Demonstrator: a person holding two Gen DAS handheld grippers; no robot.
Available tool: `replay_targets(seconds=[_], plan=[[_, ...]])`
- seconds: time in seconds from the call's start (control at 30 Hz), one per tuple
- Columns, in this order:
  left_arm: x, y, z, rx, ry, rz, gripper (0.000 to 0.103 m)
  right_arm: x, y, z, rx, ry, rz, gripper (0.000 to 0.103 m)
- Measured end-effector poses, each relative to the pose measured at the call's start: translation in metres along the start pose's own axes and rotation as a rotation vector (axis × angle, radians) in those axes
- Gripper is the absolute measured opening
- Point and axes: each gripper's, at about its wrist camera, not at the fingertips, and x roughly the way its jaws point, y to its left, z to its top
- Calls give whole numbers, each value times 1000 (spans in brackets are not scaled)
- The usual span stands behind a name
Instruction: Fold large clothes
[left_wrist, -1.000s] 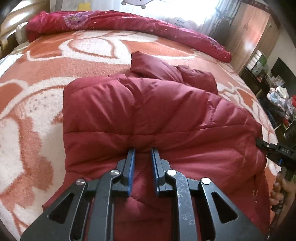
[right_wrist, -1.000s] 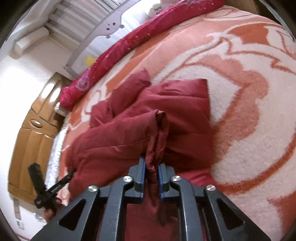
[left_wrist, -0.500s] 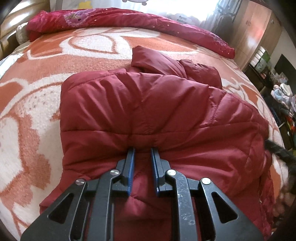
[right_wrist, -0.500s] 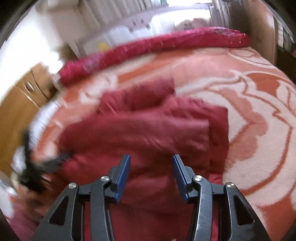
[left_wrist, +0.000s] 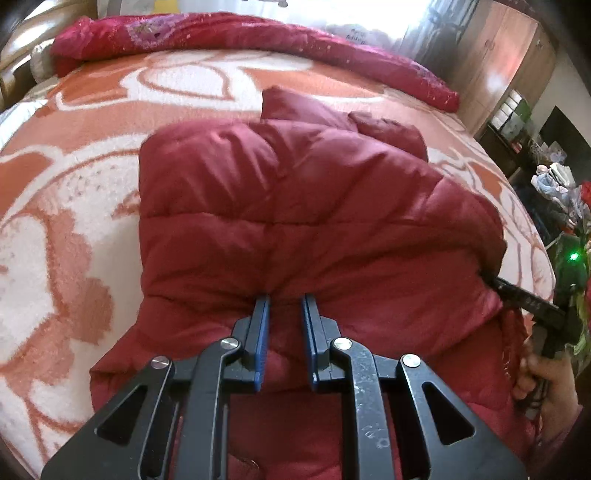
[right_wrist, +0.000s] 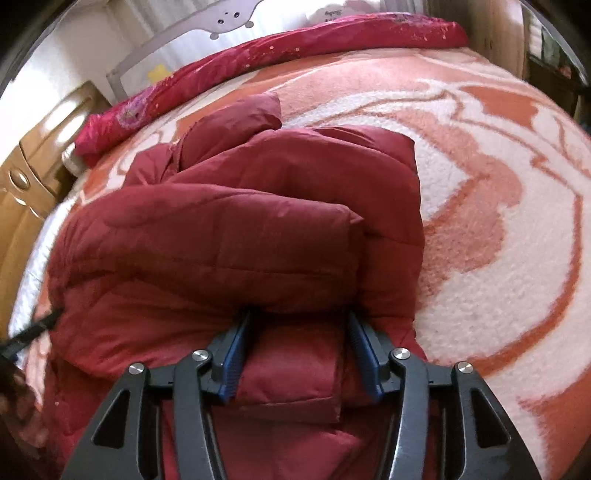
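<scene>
The jacket (left_wrist: 295, 221) lies on the bed (left_wrist: 74, 206), its bulk toward 12 o'clock from both grippers. It looks partly folded: a quilted panel is doubled over the body, and a sleeve (right_wrist: 255, 114) sticks out at 12 o'clock, so I judge tucking and squaring remain.

The left gripper (left_wrist: 284, 306) has its jaws a little apart with a fold of jacket bunched between them; whether it pinches firmly I cannot tell. The right gripper (right_wrist: 299, 325) stands wide apart, straddling a flat cuff-like flap without clamping it.

The jacket is puffy, dark red, smooth shell stitched in channels, likely springy. The blanket (right_wrist: 480, 258) is fleecy, orange and white swirls. A red quilt (left_wrist: 258, 37) is rolled along the far edge.
</scene>
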Motion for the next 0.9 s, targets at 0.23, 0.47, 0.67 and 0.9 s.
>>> replay_targets(seconds=[0.23,0.47,0.67,0.9], plan=[[9,2,2,-7,17,2,15,-37,7,1,24,-60,-43,52],[9,-3,2,2,11,32,15,-75,48,0,-114,-165,-6,55],[5,-1,2,-4,20,20,15,-5,31,-3,-103,6,-53,51],[-26,4,-12,-44,-4,31,15,-12,21,-4,-66,-17,-34,51]])
